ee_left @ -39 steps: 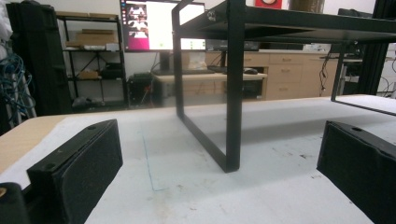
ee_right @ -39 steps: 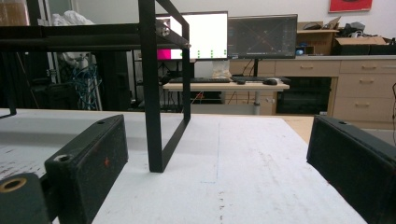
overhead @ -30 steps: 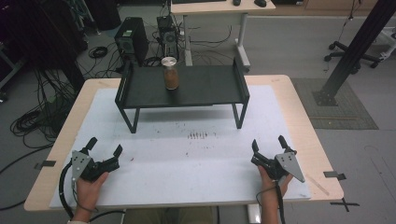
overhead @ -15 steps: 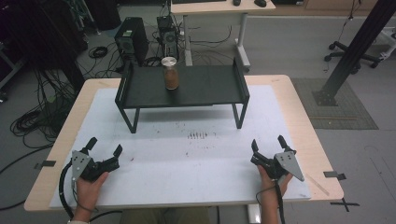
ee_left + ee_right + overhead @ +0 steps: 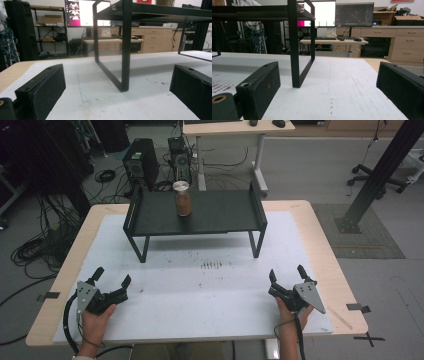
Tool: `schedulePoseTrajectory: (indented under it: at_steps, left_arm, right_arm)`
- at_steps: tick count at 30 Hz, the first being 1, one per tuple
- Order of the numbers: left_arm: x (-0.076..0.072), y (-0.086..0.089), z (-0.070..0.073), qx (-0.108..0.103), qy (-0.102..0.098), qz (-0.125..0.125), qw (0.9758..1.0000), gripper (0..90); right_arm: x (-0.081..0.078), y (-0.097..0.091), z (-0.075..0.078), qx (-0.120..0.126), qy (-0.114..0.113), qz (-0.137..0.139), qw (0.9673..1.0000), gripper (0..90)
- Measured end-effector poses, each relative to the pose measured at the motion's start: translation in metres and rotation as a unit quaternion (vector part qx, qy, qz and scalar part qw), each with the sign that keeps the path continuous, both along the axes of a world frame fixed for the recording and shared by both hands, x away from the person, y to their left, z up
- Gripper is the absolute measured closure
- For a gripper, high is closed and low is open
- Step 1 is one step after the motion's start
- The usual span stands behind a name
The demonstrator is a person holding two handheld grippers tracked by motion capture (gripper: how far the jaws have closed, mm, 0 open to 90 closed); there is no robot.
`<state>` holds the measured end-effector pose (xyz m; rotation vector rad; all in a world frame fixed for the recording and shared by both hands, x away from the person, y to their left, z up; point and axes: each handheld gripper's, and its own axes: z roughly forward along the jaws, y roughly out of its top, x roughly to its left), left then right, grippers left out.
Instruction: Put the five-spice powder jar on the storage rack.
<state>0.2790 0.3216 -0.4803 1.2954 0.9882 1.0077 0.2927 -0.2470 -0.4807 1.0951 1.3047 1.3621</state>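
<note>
Black rack, brown jar (silver lid)

Grey floor is lying around the wooden table; cables are sprawling at nine o'clock, a white desk is standing at twelve, monitors are glowing beyond.

Your left hand comes in at the near left and holds the left gripper low, its jaws spread wide and pointing toward the far side, angled a little to the right. Your right hand comes in at the near right, well apart from the left, holding the right gripper at about the same height. Its jaws also stand wide apart and aim far, tilted slightly left. Nothing sits between either pair of jaws.
</note>
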Motion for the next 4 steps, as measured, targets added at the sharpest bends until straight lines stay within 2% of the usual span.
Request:
schedulePoseTrajectory:
  at_steps: [4]
  left_arm:
    - [-0.0001,0.0000,0.0000,0.000,0.000,0.000,1.0000,0.5]
  right_arm:
    - [-0.0002,0.0000,-0.0001,0.000,-0.001,0.000,1.0000,5.0]
